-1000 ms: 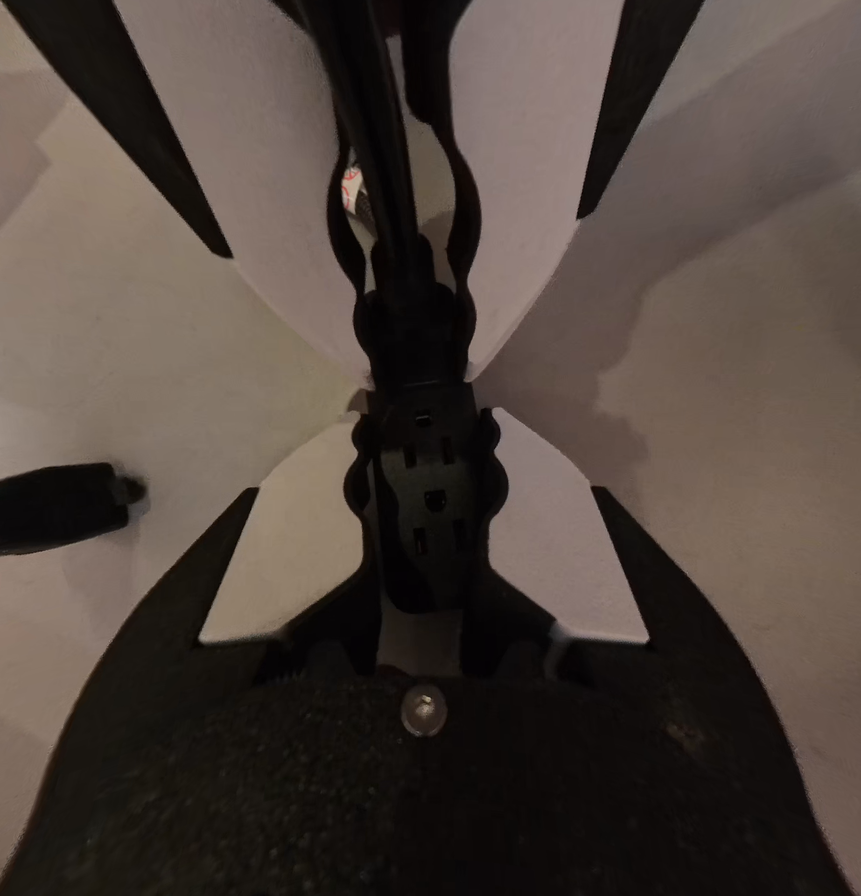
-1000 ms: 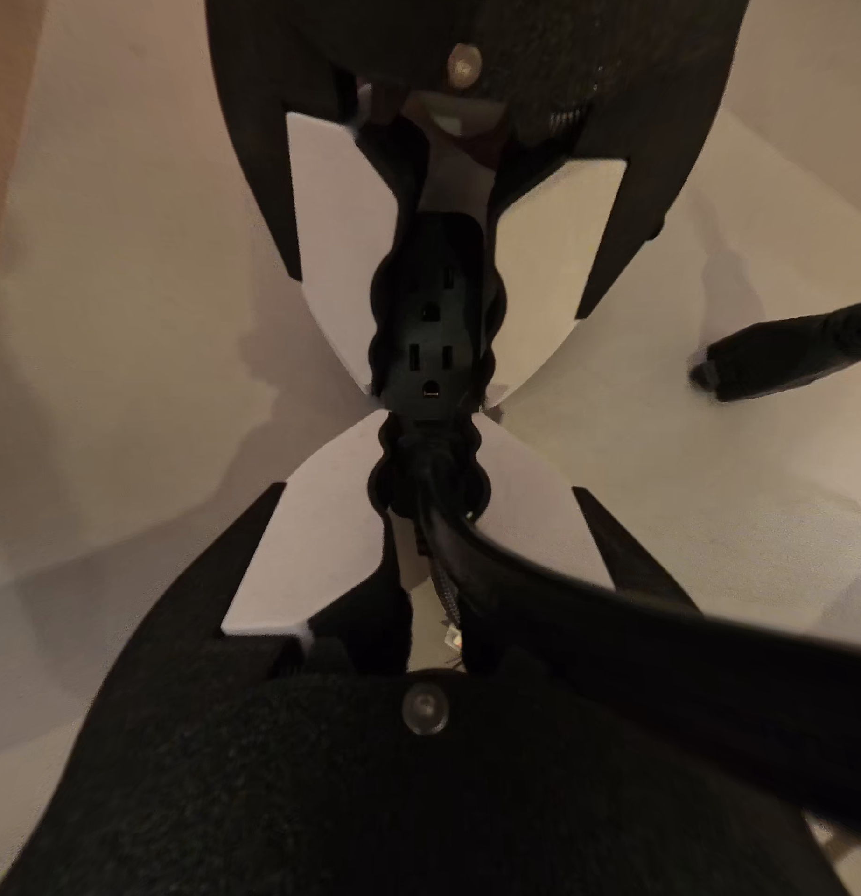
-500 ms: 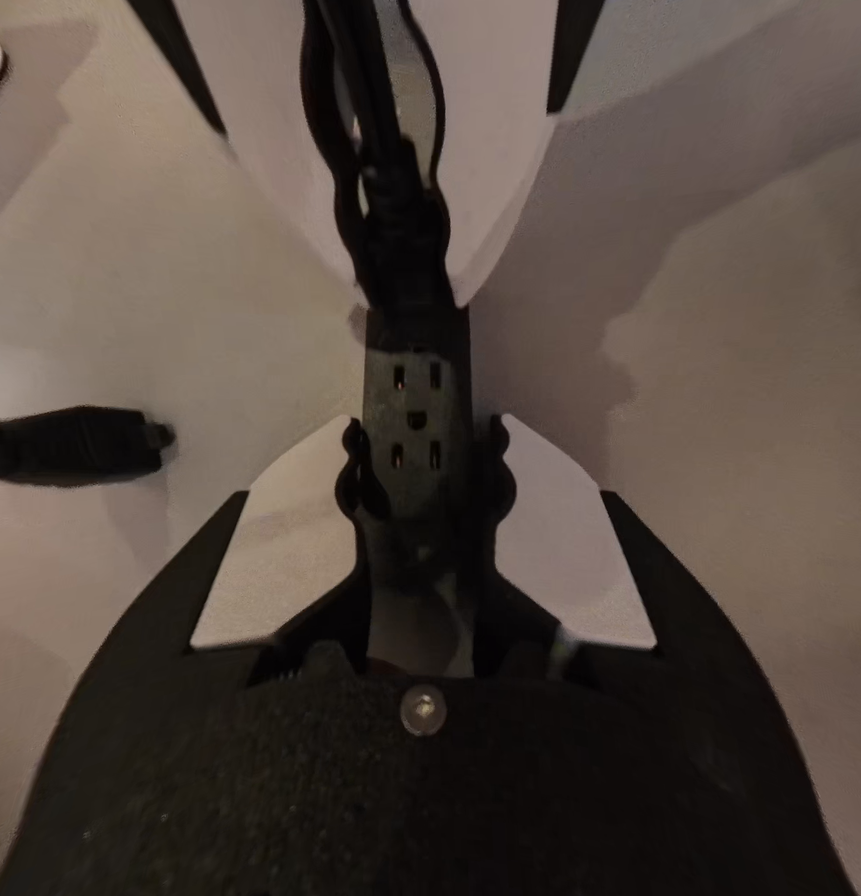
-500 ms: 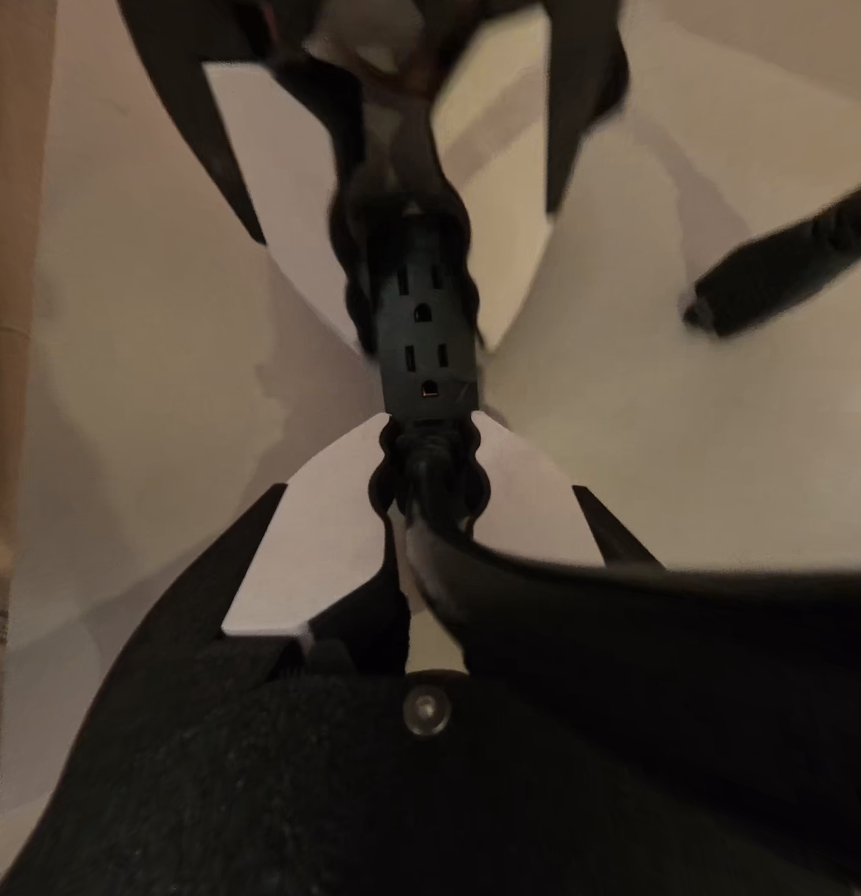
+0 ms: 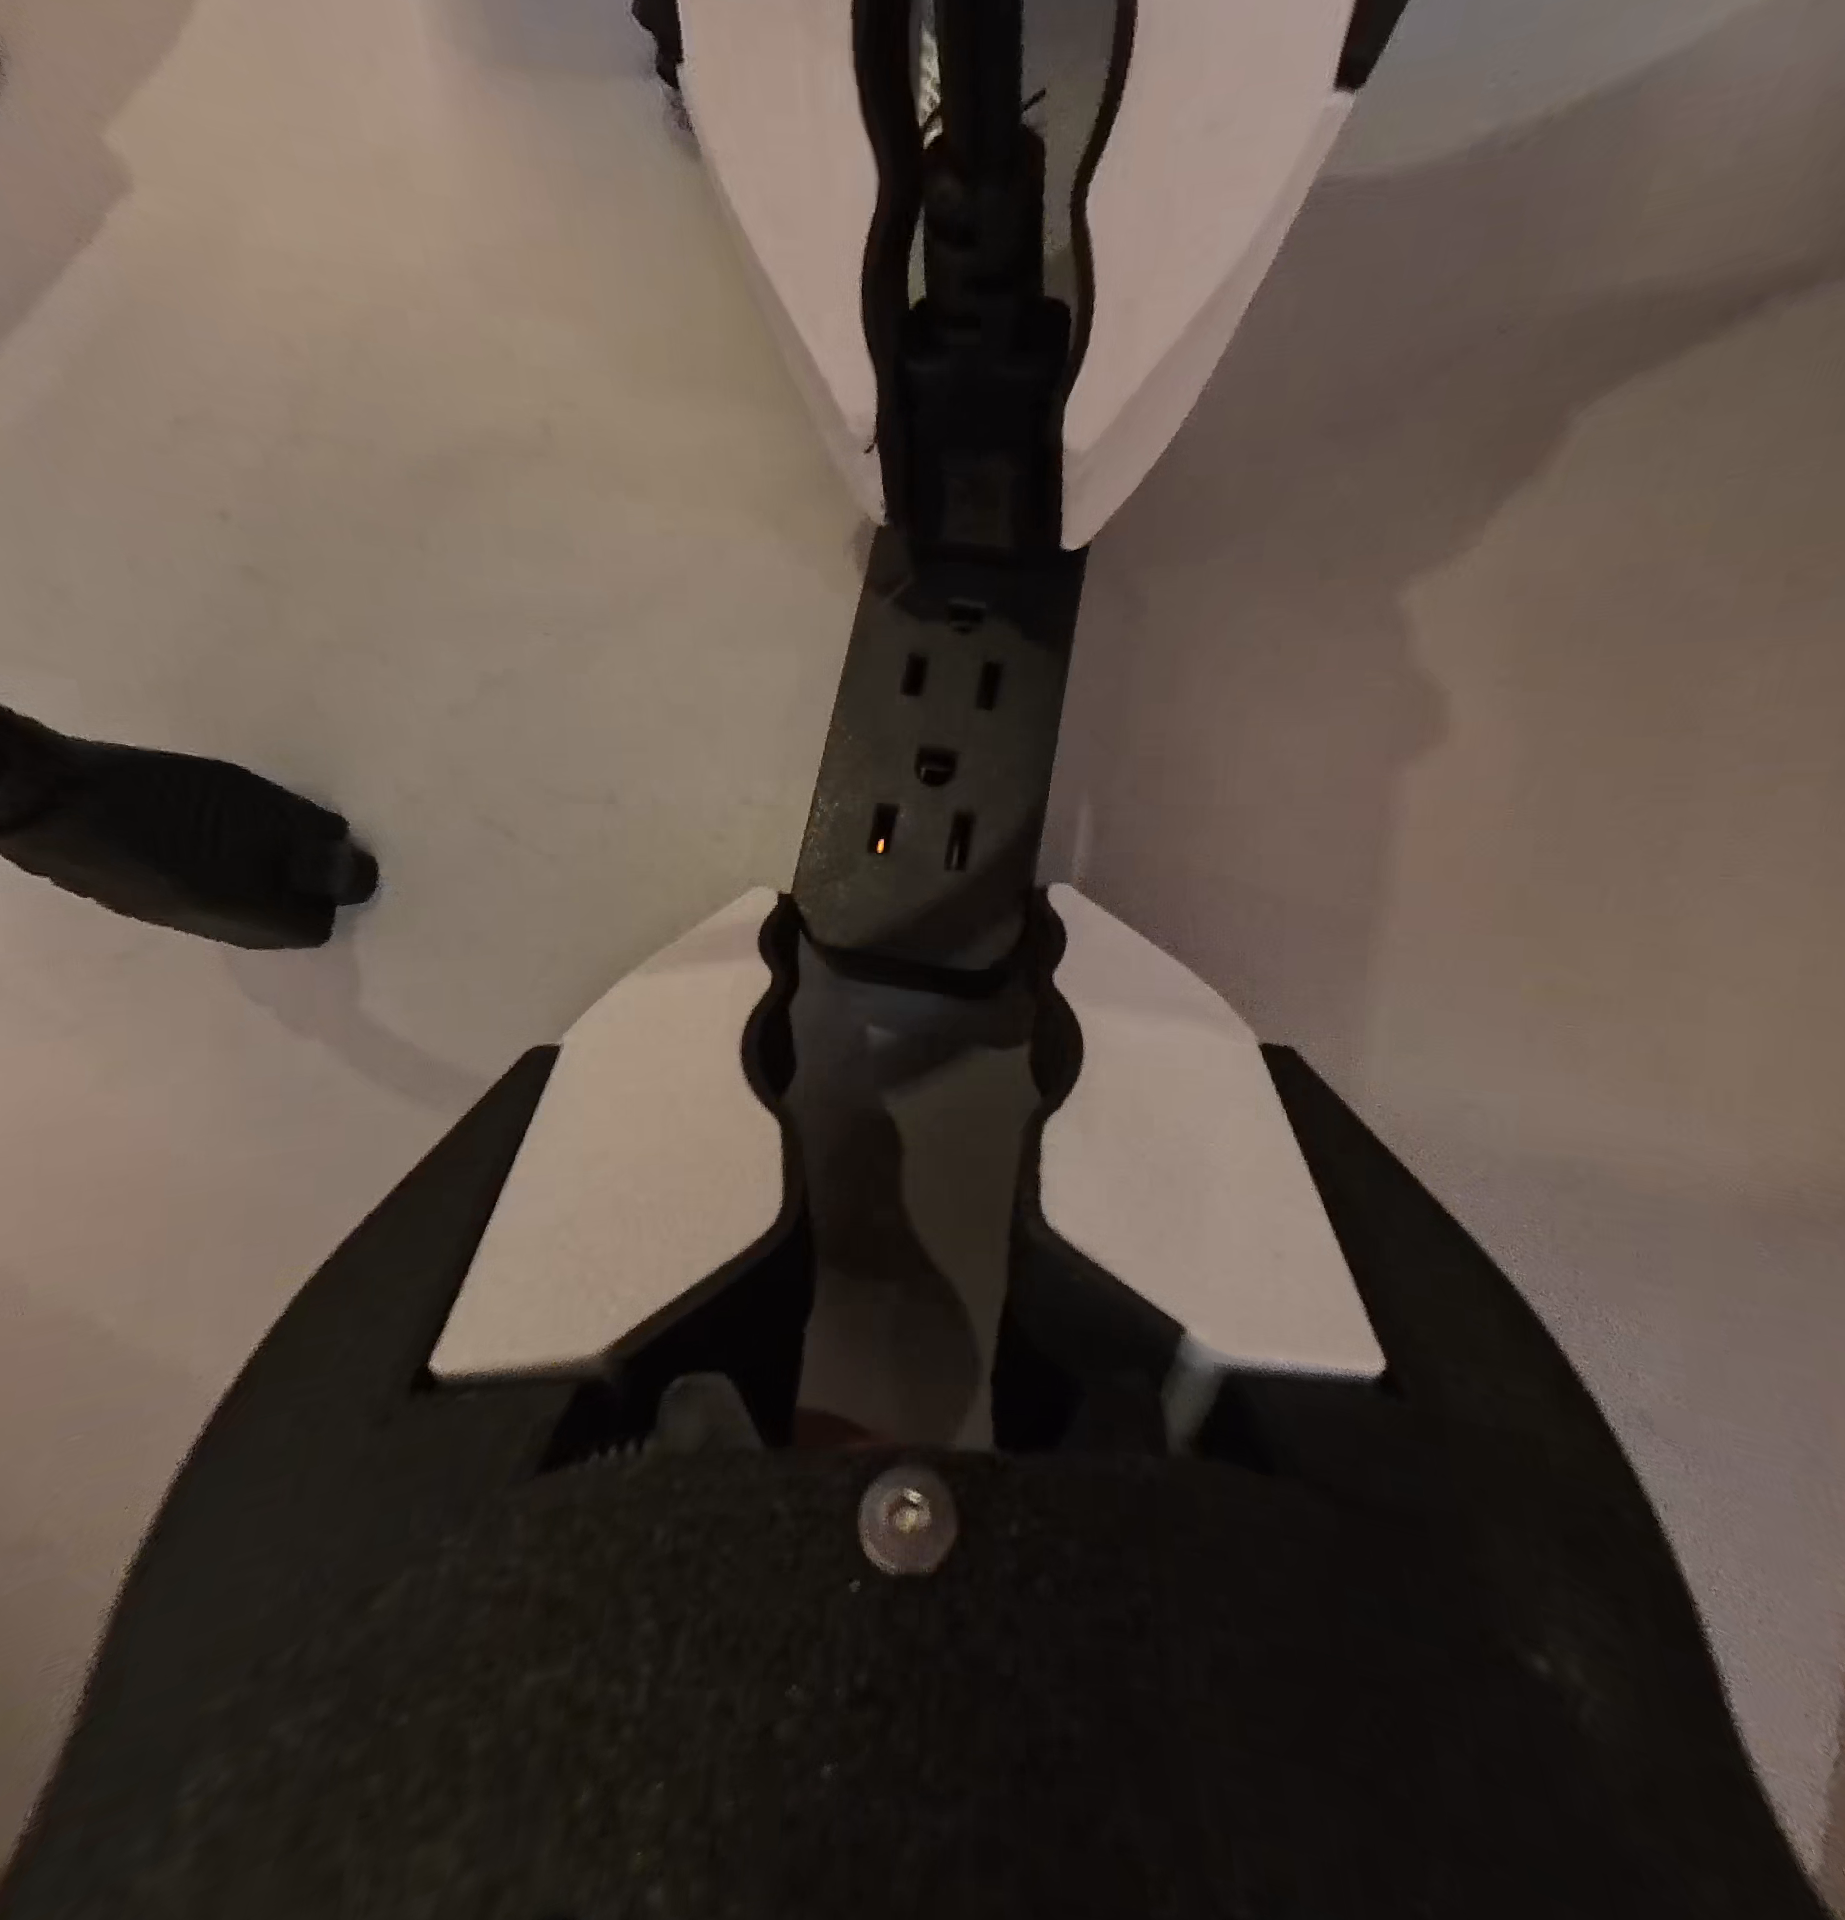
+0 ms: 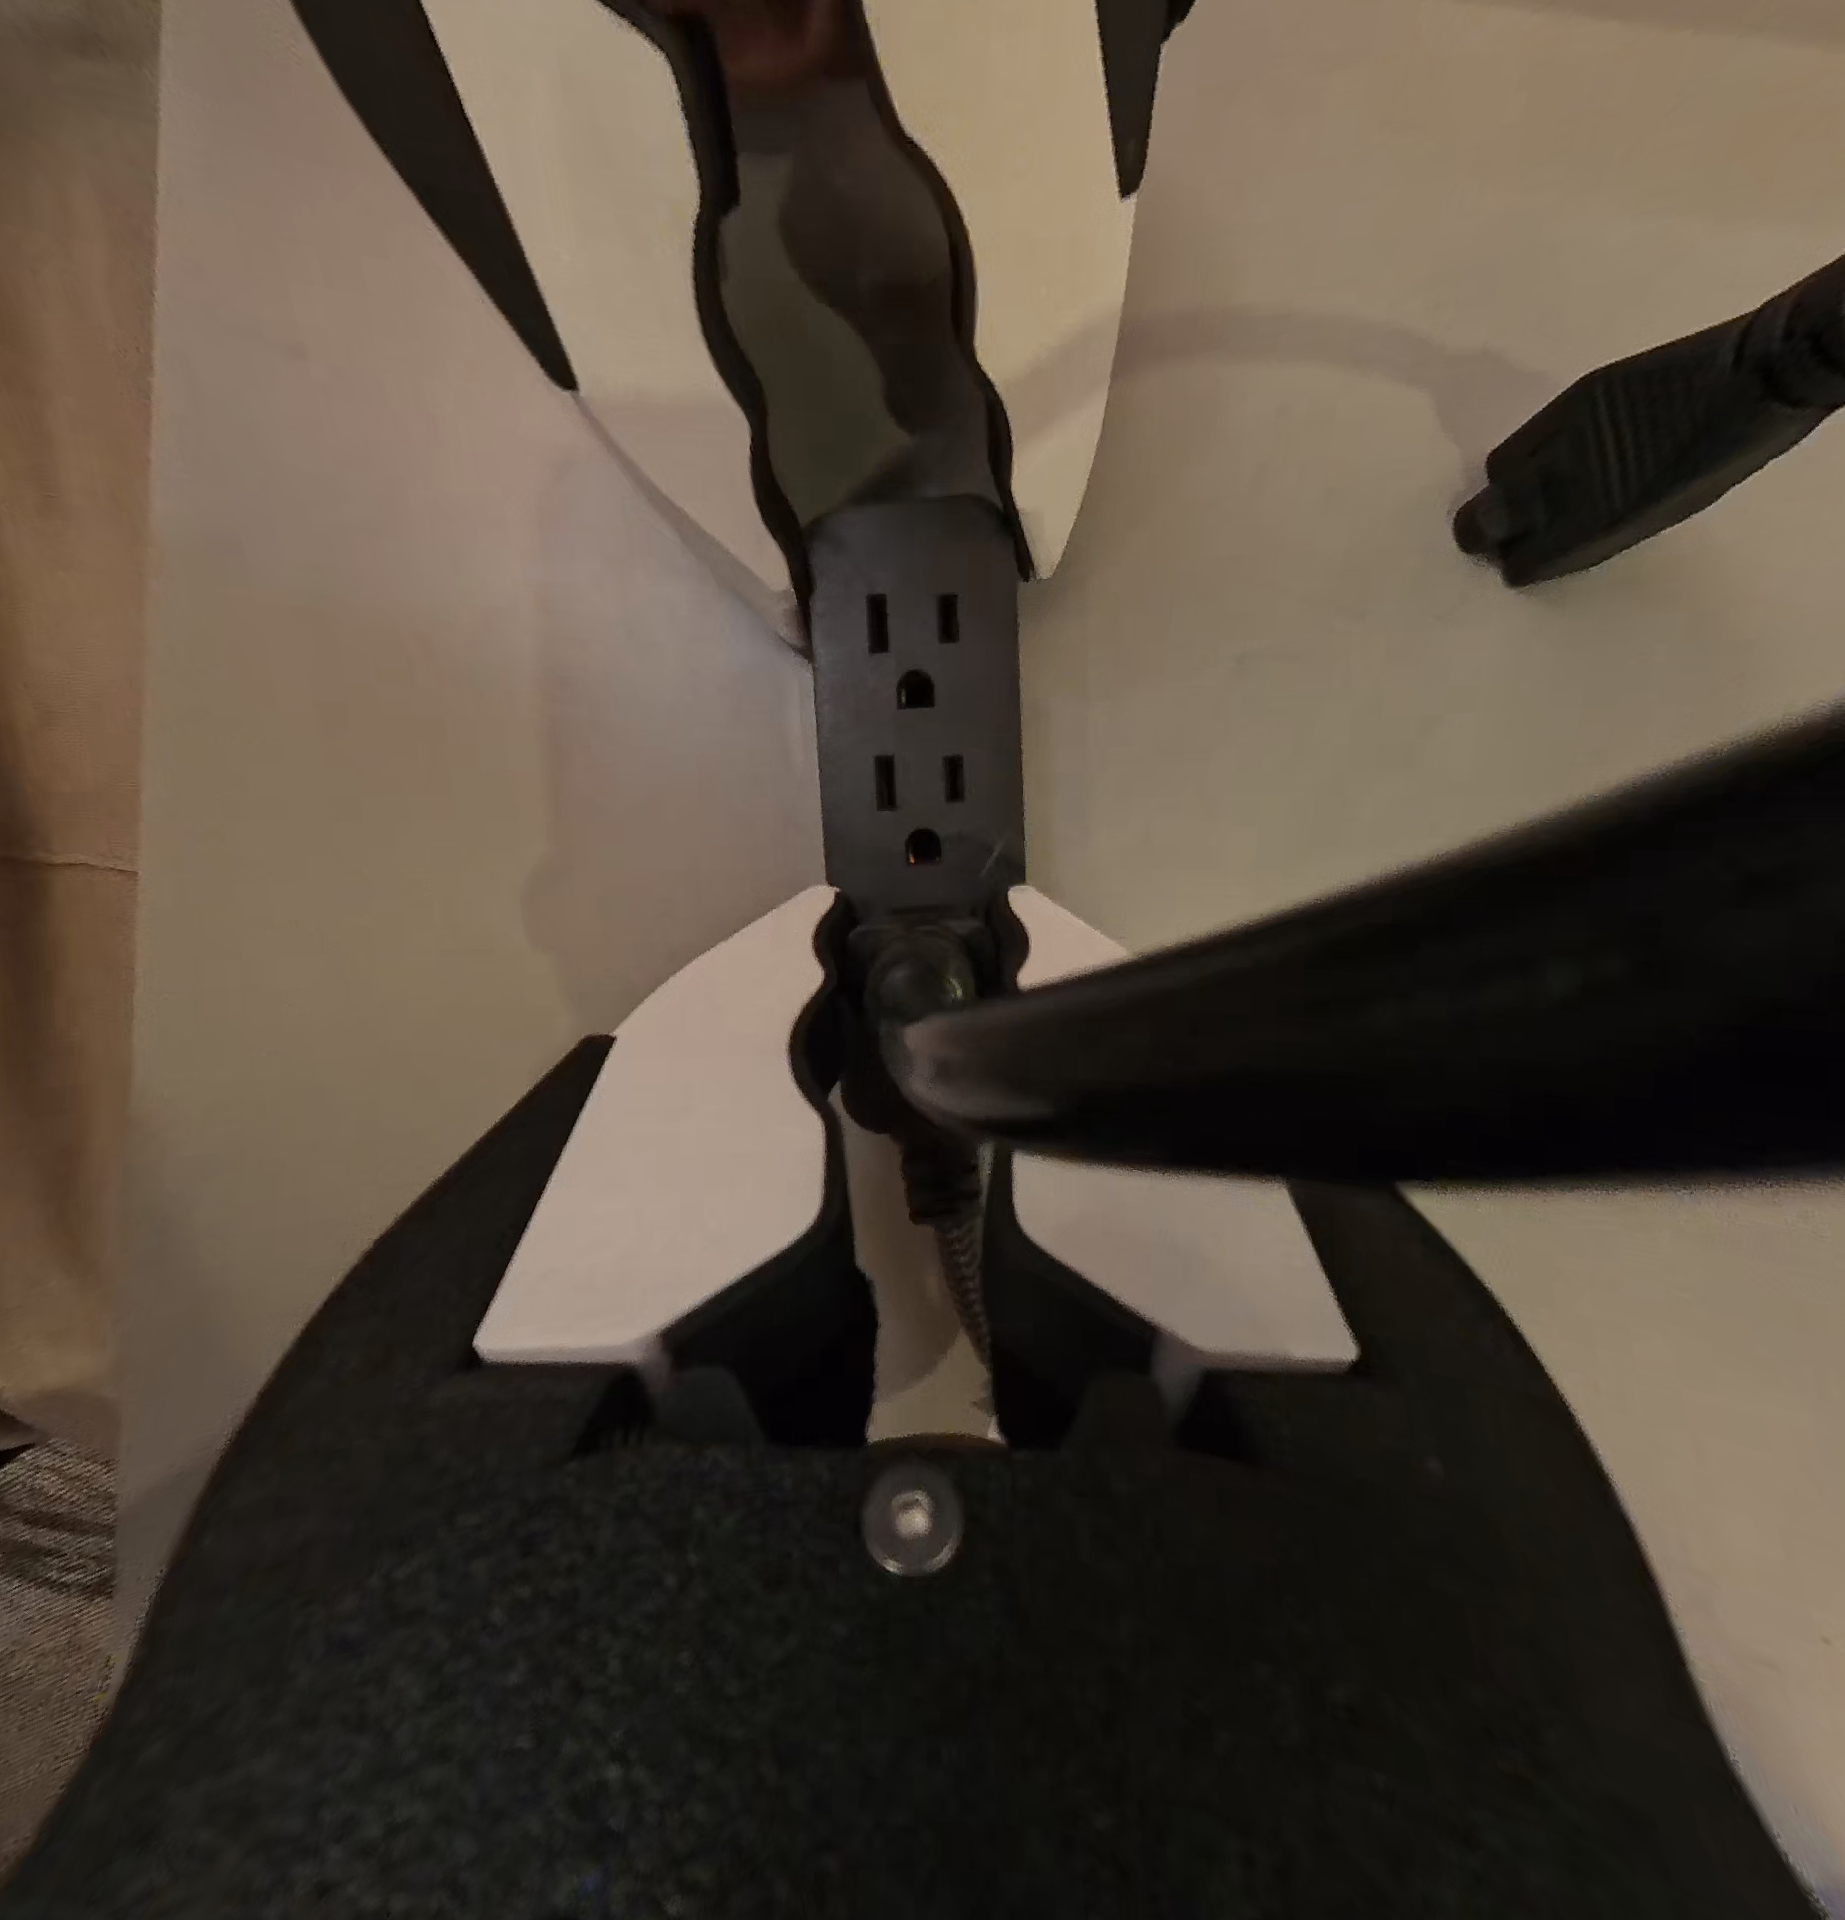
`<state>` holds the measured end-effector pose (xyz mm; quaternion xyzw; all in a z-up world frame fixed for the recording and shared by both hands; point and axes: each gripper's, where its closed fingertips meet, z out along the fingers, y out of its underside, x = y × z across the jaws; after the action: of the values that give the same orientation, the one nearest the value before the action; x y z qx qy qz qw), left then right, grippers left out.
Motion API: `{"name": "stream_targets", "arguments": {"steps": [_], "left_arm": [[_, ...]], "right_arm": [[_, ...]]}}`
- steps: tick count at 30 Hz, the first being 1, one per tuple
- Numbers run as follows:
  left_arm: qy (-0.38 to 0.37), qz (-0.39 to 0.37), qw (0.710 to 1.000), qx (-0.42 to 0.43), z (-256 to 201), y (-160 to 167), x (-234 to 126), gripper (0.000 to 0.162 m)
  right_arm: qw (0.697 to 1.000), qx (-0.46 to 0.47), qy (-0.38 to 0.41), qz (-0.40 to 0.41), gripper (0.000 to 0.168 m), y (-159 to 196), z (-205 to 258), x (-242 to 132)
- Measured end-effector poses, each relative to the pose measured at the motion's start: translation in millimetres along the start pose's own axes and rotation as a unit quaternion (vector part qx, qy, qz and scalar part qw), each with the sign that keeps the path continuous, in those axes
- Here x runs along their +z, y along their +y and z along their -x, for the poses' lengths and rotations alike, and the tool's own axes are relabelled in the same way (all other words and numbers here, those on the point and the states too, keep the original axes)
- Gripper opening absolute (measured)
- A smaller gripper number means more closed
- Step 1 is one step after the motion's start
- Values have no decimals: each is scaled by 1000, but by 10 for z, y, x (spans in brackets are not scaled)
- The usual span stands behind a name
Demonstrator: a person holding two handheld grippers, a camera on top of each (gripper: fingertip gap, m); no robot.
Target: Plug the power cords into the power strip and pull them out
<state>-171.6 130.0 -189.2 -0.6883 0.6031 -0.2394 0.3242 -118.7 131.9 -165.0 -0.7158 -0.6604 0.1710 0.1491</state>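
A black power strip [image 5: 939, 748] lies on a white table, with two free outlets showing between the grippers. My left gripper [image 5: 913, 914] is shut on its near end. My right gripper [image 5: 975, 520] faces it and is shut on a black plug [image 5: 975, 416] seated in the strip's far end. In the right wrist view the right gripper [image 6: 923, 914] holds that plug [image 6: 918, 977] against the strip [image 6: 918, 727]. Its thick cord [image 6: 1417, 1018] runs off right. The left gripper [image 6: 913, 582] holds the far end. A second black plug [image 5: 170, 842] lies loose beside the strip and also shows in the right wrist view [image 6: 1676, 436].
The white table [image 5: 482, 416] spreads around the strip. In the right wrist view a tan surface [image 6: 45, 623] borders the table's left edge, with grey patterned flooring [image 6: 24, 1558] below it. A braided thin cable [image 6: 965, 1278] lies between the right gripper's fingers. The tips of one gripper are about 6 centimeters away from the tips of the other.
The two grippers have drawn apart along the strip. The left gripper, earlier around the outlets, now holds only the strip's end, so both free outlets show. The plug stays at the strip's other end.
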Motion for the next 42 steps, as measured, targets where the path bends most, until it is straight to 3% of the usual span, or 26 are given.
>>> {"name": "stream_targets", "arguments": {"steps": [10, 16, 19, 22, 24, 26, 29, 33, 39, 42], "left_arm": [[3, 0, 1000, 0, -6, -45, 45, 43], [12, 6, 1000, -10, 27, -28, 14, 38], [-58, 16, 996, -59, 255, 1, -82, 29], [-150, -52, 973, -167, 348, -171, -351, 47], [-181, -110, 950, -229, 221, -296, -414, 46], [-192, -124, 951, -210, 43, -394, -326, 49], [-252, -69, 948, -181, 64, -374, -166, 58], [-206, -70, 948, -231, -31, -431, 52, 61], [-215, -62, 947, -231, 76, -413, 110, 59], [-237, -51, 942, -231, 131, -346, 80, 41]], "right_arm": [[994, 39, -4, -98, 24, -99, -33, -136], [997, 46, -21, -56, 25, -9, -19, -43], [990, 122, 3, -71, 25, -67, -152, -8], [966, 231, 45, -104, 25, -111, -262, 1], [958, 258, 65, -107, 25, -125, -244, 7], [954, 266, 80, -108, 25, -150, -209, 23], [946, 289, 79, -121, 25, -193, -184, 40], [931, 333, 46, -144, 26, -248, -168, 51], [926, 344, 70, -141, 26, -293, -215, 76], [922, 352, 58, -149, 28, -326, -169, 112]]}}
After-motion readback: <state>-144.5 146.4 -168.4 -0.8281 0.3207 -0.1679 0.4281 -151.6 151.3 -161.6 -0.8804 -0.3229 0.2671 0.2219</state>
